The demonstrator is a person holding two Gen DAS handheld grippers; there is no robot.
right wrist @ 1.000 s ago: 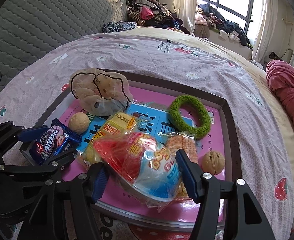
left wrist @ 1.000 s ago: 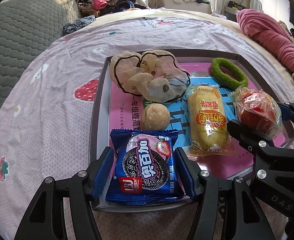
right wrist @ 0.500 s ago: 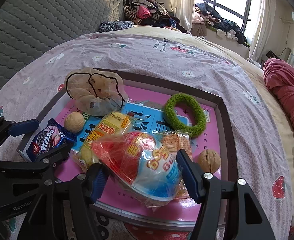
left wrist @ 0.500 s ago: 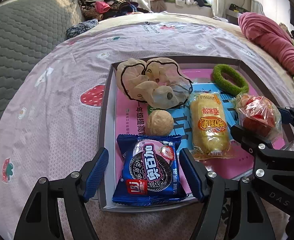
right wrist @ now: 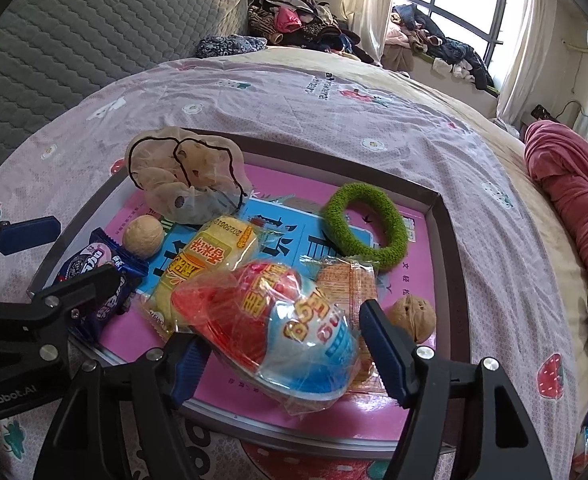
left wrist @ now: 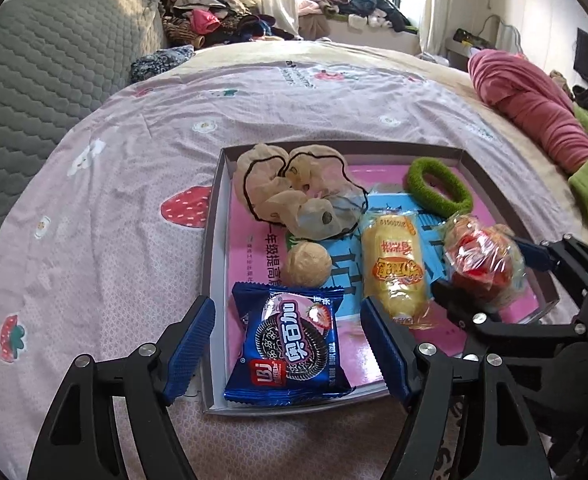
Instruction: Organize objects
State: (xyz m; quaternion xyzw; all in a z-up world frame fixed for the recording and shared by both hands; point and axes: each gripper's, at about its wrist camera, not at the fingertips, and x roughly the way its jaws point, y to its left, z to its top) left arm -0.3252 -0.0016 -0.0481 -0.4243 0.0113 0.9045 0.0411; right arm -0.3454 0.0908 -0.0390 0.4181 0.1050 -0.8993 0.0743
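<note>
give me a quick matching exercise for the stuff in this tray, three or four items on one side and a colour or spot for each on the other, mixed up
Things:
1. cookie packet
2. fuzzy ring
3. cake packet
4. sheer scrunchie

Matches:
a. green, toward the tray's far right
b. beige with black edging, far left corner
c. blue, between the left gripper's fingers
d. yellow, middle of the tray

Pairs: 1-c, 2-a, 3-d, 4-b

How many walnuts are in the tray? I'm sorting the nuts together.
2. One round tan walnut lies near the tray's left side, between the blue cookie packet and the beige mesh pouch; the other lies at the right, below the green fuzzy ring. More may be hidden under packets.
</note>
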